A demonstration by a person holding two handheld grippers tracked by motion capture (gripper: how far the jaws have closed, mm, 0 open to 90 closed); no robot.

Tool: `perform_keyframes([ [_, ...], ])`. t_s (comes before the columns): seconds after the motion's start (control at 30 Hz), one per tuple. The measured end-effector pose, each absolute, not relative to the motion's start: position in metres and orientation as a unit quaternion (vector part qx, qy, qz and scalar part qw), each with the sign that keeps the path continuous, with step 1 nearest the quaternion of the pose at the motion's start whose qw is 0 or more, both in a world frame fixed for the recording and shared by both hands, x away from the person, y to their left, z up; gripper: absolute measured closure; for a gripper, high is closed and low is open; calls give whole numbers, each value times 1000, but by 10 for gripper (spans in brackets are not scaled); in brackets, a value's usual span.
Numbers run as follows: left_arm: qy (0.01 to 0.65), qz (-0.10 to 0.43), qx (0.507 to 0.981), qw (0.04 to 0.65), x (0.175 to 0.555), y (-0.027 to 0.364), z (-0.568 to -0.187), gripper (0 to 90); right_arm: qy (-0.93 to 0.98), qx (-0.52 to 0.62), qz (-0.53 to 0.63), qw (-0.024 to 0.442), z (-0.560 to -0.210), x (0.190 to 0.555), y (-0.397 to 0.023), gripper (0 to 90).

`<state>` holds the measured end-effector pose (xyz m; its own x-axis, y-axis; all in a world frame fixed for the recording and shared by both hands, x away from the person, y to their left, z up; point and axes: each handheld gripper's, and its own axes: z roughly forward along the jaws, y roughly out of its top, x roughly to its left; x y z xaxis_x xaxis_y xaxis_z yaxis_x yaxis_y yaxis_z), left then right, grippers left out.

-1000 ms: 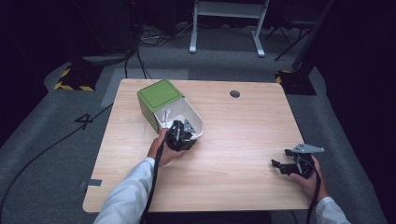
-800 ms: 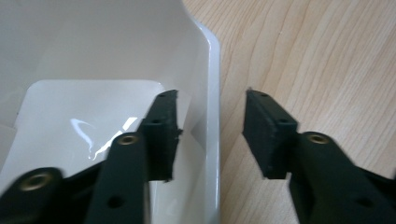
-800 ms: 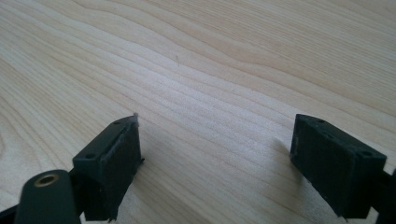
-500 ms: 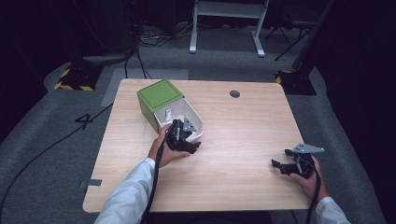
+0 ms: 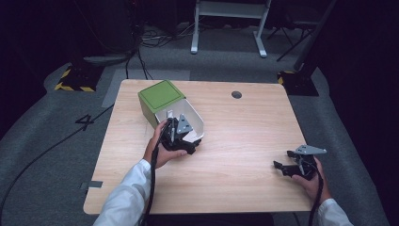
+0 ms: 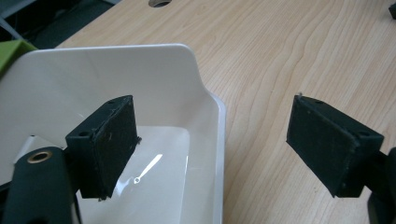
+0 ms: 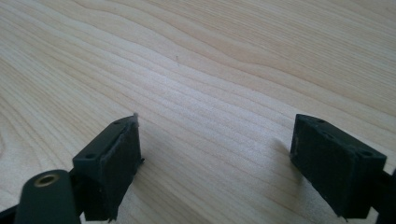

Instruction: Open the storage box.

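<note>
The left tongs (image 6: pixel 212 149) stand released, and their jaws have just been opening; the rim of the white bin (image 6: pixel 205 100) passes between them, but the pads do not press on it. One black pad (image 6: pixel 114 140) hangs over the inside of the bin, the other one is over the bare wood beside the bin wall. In the high view the left tongs (image 5: pixel 181 136) are held by the left hand (image 5: pixel 162 150) right at the near edge of the white bin (image 5: pixel 200 125), which lies in the left half of the desk (image 5: pixel 244 141). A green box (image 5: pixel 160 96) stands touching the far side of this bin (whether the two are joined, I cannot tell). The inside of the bin looks glossy and reflects light. The right tongs (image 7: pixel 215 168) are released too, with nothing between the pads, only the wood grain of the desk under them. In the high view the right tongs (image 5: pixel 291 167) rest in the right hand (image 5: pixel 313 181) near the right front corner of the desk, well apart from the bin. A small dark round hole (image 5: pixel 236 94) sits near the far edge of the desk. Around the desk there is grey floor (image 5: pixel 56 155) with cables on it.
</note>
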<state>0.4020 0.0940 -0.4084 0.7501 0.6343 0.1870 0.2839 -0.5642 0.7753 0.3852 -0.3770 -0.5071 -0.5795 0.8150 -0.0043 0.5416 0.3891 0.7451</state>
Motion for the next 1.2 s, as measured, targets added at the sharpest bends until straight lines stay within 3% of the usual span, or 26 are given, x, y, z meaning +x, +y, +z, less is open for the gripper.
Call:
perform_keyframes([
  [0.77, 259, 303, 832, 386, 355, 144, -388, 165, 812, 418, 362, 189, -507, 385, -377, 164],
  [1.2, 278, 317, 836, 351, 333, 182, -404, 164, 812, 418, 362, 189, -507, 385, -377, 164],
])
